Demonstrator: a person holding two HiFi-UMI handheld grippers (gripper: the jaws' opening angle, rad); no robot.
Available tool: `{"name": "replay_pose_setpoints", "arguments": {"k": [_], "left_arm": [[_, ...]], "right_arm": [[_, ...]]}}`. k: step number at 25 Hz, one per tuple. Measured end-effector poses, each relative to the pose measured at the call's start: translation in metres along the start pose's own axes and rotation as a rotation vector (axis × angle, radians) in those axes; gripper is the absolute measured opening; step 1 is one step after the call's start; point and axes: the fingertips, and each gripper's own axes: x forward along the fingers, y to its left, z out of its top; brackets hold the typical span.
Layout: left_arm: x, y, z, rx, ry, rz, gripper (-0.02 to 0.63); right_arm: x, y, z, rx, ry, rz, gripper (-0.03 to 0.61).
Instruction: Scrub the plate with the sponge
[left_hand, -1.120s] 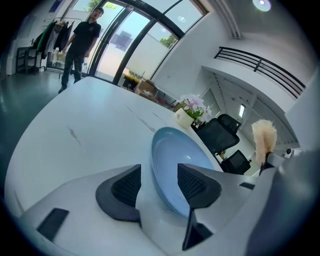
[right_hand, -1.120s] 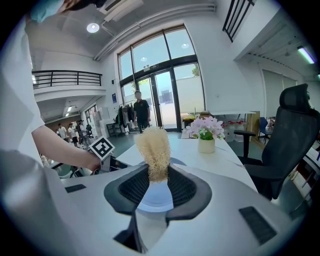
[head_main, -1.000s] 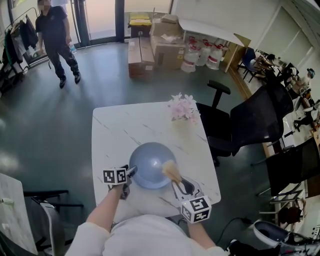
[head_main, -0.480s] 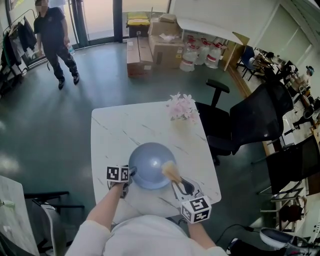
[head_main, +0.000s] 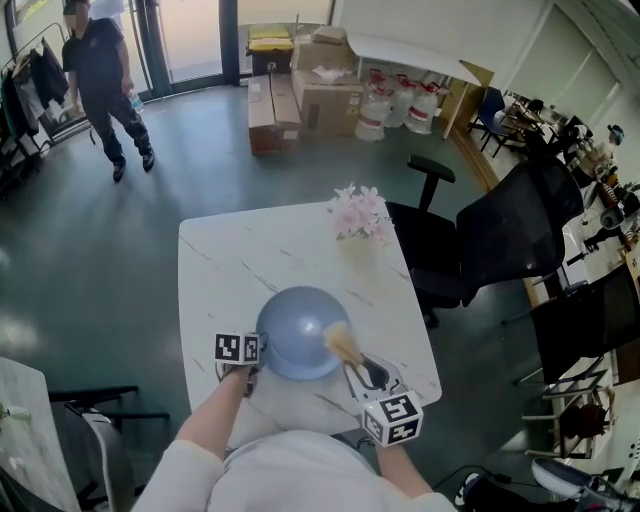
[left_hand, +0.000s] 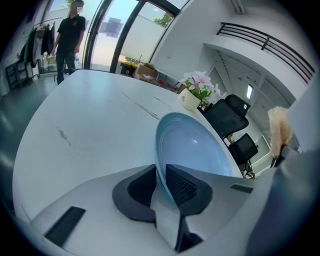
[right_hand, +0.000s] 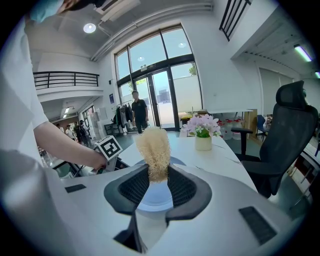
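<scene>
A blue-grey plate (head_main: 297, 325) lies on the white marble table (head_main: 250, 260) near its front edge. My left gripper (head_main: 257, 351) is at the plate's left rim; in the left gripper view the plate (left_hand: 195, 150) has its rim between the jaws of the left gripper (left_hand: 161, 176), which are closing onto it. My right gripper (head_main: 351, 363) is shut on a tan fibrous sponge (head_main: 340, 342) that rests over the plate's right side. In the right gripper view the sponge (right_hand: 153, 150) stands up from the right gripper (right_hand: 158, 181), with the plate (right_hand: 152, 199) below it.
A small pot of pink flowers (head_main: 358, 216) stands at the table's far right. Black office chairs (head_main: 480, 250) are on the right. Cardboard boxes (head_main: 320, 85) are stacked at the back. A person (head_main: 104, 75) walks at the far left.
The left gripper has edged in to the plate's left rim and its jaws have come together on it. The right gripper and sponge have stayed put.
</scene>
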Motion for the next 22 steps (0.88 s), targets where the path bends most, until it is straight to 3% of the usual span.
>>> {"name": "replay_pose_setpoints", "arguments": {"k": [5,9,22], "left_arm": [[-0.002,0.001,0.001,-0.053,-0.013,-0.015,0.061],[-0.007,-0.003,0.009,-0.115,-0.076,-0.050,0.047],[-0.053,-0.006,0.031,-0.129,-0.274,-0.066,0.043]], "right_arm": [[0.000,0.000,0.002,0.000,-0.005,0.002,0.120],[0.001,0.001,0.003,-0.003,-0.003,0.006,0.120],[0.007,0.010,0.017,-0.045,-0.019,0.033,0.120]]}}
